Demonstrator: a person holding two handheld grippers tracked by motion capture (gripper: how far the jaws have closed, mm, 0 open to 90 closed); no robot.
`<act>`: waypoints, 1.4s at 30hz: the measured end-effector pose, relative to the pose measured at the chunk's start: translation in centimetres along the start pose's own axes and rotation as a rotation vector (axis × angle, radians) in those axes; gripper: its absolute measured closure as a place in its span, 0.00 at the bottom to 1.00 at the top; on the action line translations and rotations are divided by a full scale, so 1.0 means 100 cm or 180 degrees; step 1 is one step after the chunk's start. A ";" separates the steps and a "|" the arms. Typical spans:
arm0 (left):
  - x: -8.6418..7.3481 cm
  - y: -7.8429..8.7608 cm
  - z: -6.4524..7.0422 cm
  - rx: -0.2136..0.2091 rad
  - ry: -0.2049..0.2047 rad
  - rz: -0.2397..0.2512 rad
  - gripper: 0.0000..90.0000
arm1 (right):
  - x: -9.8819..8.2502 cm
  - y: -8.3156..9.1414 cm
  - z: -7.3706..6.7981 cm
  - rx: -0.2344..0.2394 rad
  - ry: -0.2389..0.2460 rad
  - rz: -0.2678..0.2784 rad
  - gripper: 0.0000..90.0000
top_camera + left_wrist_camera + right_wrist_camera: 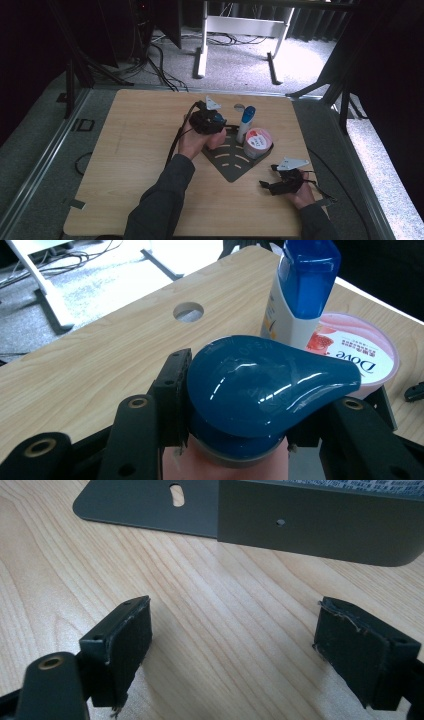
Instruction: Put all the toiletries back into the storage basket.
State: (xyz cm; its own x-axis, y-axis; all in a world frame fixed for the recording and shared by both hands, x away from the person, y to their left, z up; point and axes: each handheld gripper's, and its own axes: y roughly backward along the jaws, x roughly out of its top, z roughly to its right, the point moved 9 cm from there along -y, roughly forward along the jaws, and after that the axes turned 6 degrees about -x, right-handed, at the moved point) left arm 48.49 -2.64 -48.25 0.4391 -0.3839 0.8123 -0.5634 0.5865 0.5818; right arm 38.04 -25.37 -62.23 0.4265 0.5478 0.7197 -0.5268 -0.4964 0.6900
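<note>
My left gripper (209, 120) (240, 412) is shut on a bottle with a dark blue teardrop cap (260, 385) and a pinkish body, at the back corner of a dark slotted tray (231, 162). On the tray behind it stand a white bottle with a blue cap (245, 123) (300, 290) and a pink Dove tub (258, 143) (367, 360). My right gripper (267, 185) (250, 645) rests open near the front right of the table, bare wood between its pads (125, 645), facing the tray's wall (320, 530).
The wooden table (135, 150) has a round hole (239, 106) (188, 311) near its far edge. Beyond it are floor cables and a white desk frame (240, 30). Dark stands flank both sides.
</note>
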 end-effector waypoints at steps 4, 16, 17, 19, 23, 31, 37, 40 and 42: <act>0.002 -0.004 0.002 -0.0005 -0.0002 -0.0001 0.59 | 0.000 0.000 0.000 0.0001 -0.0001 0.0001 0.17; 0.005 -0.012 0.002 0.0022 0.0030 0.0020 0.59 | 0.000 0.000 0.000 0.0001 0.0002 0.0002 0.17; 0.005 -0.013 0.001 0.0024 0.0028 0.0006 0.59 | 0.000 0.000 0.000 0.0002 0.0002 0.0001 0.17; 0.005 -0.015 0.001 0.0031 0.0042 0.0012 0.59 | 0.000 0.000 0.000 0.0003 -0.0001 0.0002 0.17; 0.004 -0.019 0.001 0.0036 0.0043 -0.0003 0.59 | 0.000 0.000 0.000 0.0003 0.0001 0.0003 0.17; 0.002 -0.028 -0.001 0.0064 0.0080 -0.0022 0.59 | 0.000 0.000 0.000 0.0002 0.0001 0.0002 0.17; 0.003 -0.031 -0.001 0.0069 0.0102 -0.0017 0.59 | 0.000 0.000 0.000 0.0004 0.0001 0.0002 0.17; 0.004 -0.033 -0.002 0.0075 0.0109 -0.0018 0.59 | 0.000 0.000 0.000 0.0004 0.0001 0.0001 0.17; 0.004 -0.034 -0.003 0.0087 0.0111 -0.0018 0.59 | 0.000 0.000 0.000 0.0004 0.0000 0.0001 0.17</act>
State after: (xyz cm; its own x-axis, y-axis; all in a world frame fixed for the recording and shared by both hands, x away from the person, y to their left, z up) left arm 50.74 -4.59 -49.91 0.4661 -0.3618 0.8074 -0.5796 0.5646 0.5876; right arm 38.00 -25.38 -62.23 0.4264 0.5478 0.7198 -0.5258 -0.4974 0.6900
